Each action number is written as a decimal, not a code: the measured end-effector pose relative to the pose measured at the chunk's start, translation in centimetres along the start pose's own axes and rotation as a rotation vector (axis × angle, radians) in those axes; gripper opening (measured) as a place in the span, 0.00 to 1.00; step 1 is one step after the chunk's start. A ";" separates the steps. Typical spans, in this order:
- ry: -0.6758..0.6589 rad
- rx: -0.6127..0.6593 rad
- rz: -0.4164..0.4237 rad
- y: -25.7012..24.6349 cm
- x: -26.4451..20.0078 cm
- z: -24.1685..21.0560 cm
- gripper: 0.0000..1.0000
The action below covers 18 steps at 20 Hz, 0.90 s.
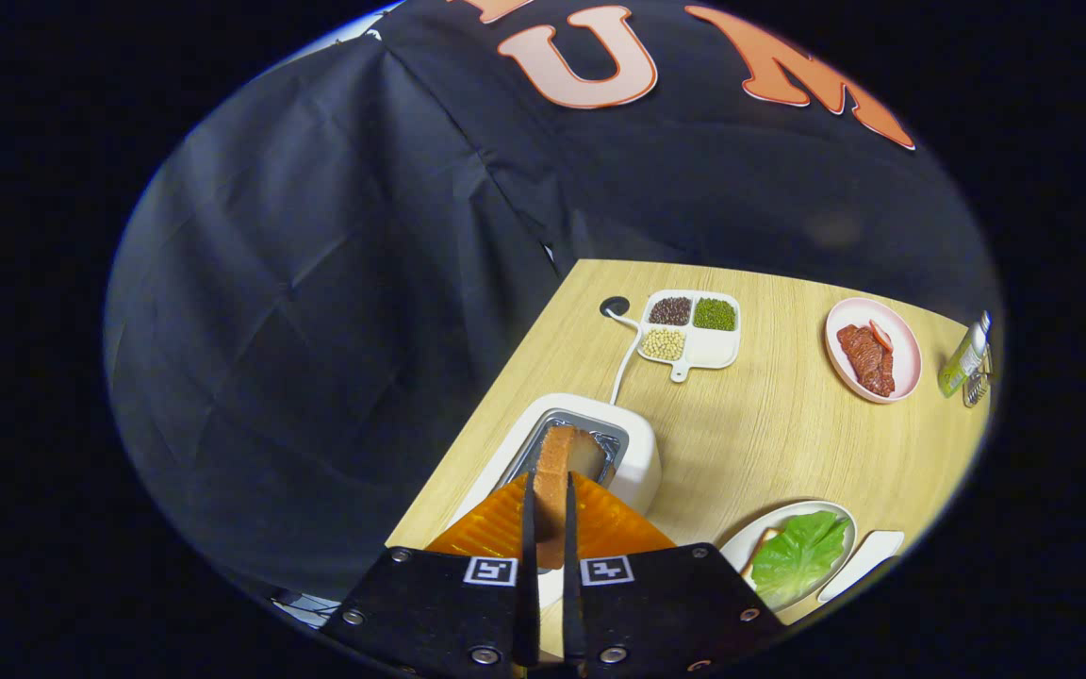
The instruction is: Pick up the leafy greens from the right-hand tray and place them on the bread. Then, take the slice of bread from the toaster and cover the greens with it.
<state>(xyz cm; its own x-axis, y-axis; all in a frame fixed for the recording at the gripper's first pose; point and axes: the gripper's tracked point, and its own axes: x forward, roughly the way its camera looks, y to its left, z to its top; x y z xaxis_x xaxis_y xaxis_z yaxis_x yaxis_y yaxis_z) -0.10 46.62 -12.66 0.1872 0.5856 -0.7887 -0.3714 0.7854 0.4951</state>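
Observation:
A slice of bread (pixel 554 471) stands on edge between my two fingers, held just above the slot of the white toaster (pixel 635 451). My gripper (pixel 550 490) is shut on that slice, both pads pressing its flat sides. To the right of the fingers a white plate (pixel 741 542) carries the green leaf (pixel 798 556), which lies over another slice of bread whose edge peeks out at its left side. A small white tray (pixel 868 556) lies right beside that plate.
The toaster's white cord (pixel 623 358) runs to a hole in the wooden table (pixel 760 424). Beyond the toaster sits a divided white dish (pixel 699 330) with beans and seeds. A pink plate (pixel 873 349) with red meat and a small bottle (pixel 965 356) stand further right.

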 end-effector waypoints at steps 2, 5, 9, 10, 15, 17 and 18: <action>-0.046 0.005 0.035 -0.1 -2.1 0.3 0.10; -0.096 0.009 0.064 -0.8 -4.8 0.0 0.10; -0.117 0.019 0.068 -3.3 -7.0 -1.6 0.10; -0.116 0.025 0.068 -4.0 -7.4 -2.0 0.10; -0.120 0.087 0.044 -8.6 -8.4 -4.2 0.10; -0.121 0.113 0.040 -10.3 -8.7 -5.1 0.10; -0.124 0.123 0.037 -11.1 -8.8 -5.4 0.10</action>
<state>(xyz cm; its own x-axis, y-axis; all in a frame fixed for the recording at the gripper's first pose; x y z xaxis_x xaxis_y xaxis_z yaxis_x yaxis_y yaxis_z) -2.55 31.68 -13.23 0.2892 0.6288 -0.7218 -0.2678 0.7770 0.5697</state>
